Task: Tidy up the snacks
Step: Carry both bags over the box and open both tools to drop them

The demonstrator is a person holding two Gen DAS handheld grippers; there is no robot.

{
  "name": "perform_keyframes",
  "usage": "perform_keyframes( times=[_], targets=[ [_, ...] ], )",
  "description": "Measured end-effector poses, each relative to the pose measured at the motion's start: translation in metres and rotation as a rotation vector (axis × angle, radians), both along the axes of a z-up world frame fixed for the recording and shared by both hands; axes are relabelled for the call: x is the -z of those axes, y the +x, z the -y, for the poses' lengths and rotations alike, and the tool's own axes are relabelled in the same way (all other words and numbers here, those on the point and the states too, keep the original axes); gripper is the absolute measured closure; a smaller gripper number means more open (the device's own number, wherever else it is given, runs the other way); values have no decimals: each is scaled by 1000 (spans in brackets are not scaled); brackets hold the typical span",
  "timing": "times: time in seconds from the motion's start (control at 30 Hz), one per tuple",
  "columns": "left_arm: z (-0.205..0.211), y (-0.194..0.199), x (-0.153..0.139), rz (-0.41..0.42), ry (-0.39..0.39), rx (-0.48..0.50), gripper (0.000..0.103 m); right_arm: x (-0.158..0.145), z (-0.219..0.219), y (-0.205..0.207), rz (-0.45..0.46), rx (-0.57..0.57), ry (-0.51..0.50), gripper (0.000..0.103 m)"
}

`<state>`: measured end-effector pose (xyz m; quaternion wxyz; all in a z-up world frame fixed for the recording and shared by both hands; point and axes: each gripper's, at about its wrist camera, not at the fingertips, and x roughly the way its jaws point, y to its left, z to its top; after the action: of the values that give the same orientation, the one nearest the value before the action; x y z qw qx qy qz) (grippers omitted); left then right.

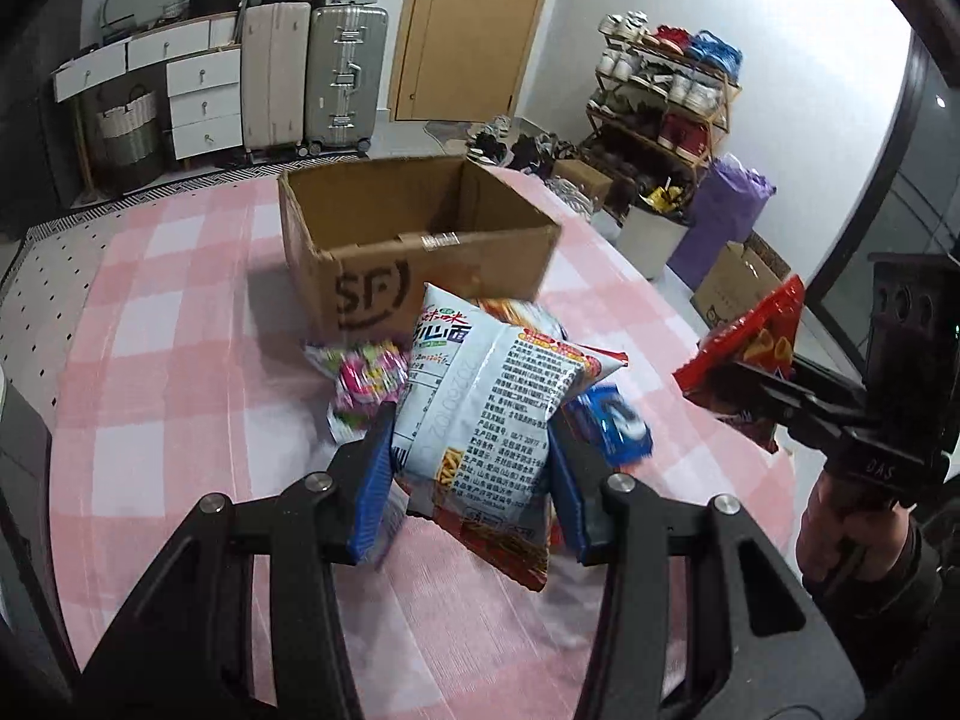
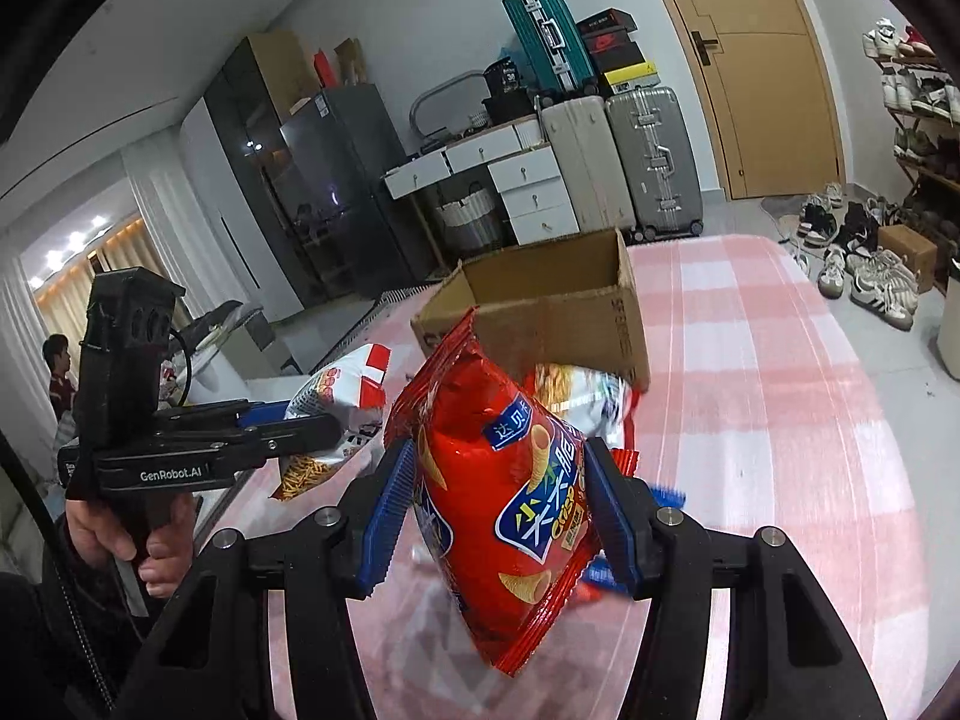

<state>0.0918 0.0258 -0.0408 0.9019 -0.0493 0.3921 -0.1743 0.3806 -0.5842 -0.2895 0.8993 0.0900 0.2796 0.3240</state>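
Note:
My left gripper (image 1: 471,471) is shut on a white and pale-blue noodle snack bag (image 1: 486,402), lifted above the pink checked tablecloth (image 1: 180,360). My right gripper (image 2: 501,516) is shut on a red crisp bag (image 2: 504,480), also raised off the table. Each gripper shows in the other's view: the right one (image 1: 756,381) with its red bag (image 1: 750,348) at the right, the left one (image 2: 324,426) with its white bag (image 2: 348,396) at the left. An open cardboard box (image 1: 420,240) stands just beyond the bags. A pink-green packet (image 1: 366,378) and a blue packet (image 1: 612,420) lie on the cloth.
The box (image 2: 540,312) stands mid-table, its inside showing nothing. Beyond the table stand suitcases (image 1: 312,78), a white drawer unit (image 1: 198,96), a wooden door (image 1: 474,24) and a shoe rack (image 1: 666,96). A person (image 2: 60,372) sits far off at the left.

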Motion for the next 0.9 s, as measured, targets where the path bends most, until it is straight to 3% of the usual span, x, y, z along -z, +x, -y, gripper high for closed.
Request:
perform_keyframes(
  times=[0.4,0.73,0.9],
  targets=[
    [-24,85,-45,-10,-47,-50,59,-45,-16,67,17,-36,44,46],
    [-6,172,-84,5,-18,-40,59,-78,-37,131,30,-41,34,46],
    [-1,215,-93,-24,-48,-56,59,-85,-45,153,34,-38,21,46]
  ],
)
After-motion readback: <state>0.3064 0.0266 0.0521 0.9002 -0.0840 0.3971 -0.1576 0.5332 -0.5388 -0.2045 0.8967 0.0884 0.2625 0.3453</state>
